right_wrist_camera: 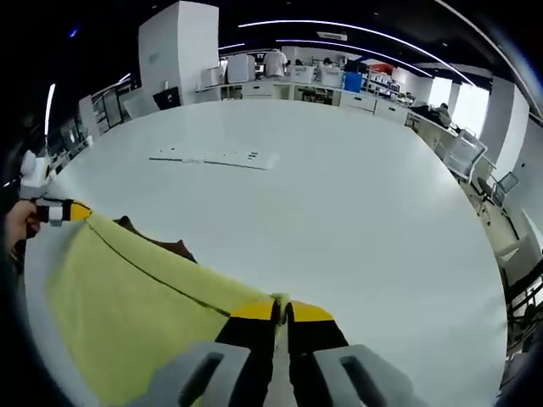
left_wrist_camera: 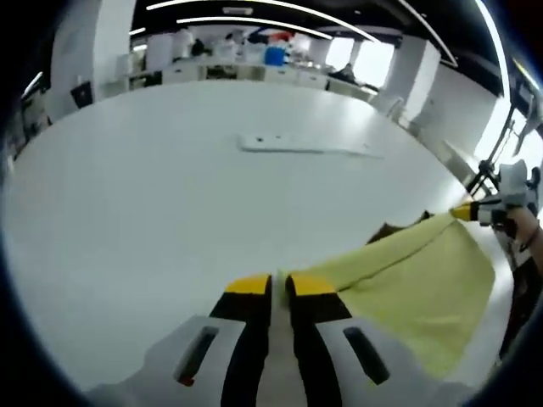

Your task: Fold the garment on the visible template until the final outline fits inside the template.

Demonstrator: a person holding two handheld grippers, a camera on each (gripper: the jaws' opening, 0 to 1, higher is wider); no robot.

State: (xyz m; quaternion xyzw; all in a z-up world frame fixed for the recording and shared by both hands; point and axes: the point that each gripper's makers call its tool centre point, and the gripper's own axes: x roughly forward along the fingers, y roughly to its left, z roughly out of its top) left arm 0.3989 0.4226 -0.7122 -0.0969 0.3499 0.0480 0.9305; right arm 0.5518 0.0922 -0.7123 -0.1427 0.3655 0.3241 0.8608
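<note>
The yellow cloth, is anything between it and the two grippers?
No. Both grippers are shut right on the yellow cloth: the left gripper pinches one corner, the right gripper the other. The white table around it looks bare, apart from a flat white strip farther off.

We see our right gripper (right_wrist_camera: pixel 281 310) at the bottom of the right gripper view, its yellow-tipped jaws closed together on an edge of the yellow garment (right_wrist_camera: pixel 136 314); the cloth stretches taut to the left gripper (right_wrist_camera: pixel 75 211), which pinches its far corner beside a hand (right_wrist_camera: pixel 19 225); something brown (right_wrist_camera: pixel 161 244) peeks from behind the cloth; a flat white strip (right_wrist_camera: pixel 214 158) lies farther off on the white table (right_wrist_camera: pixel 356 220).
</note>
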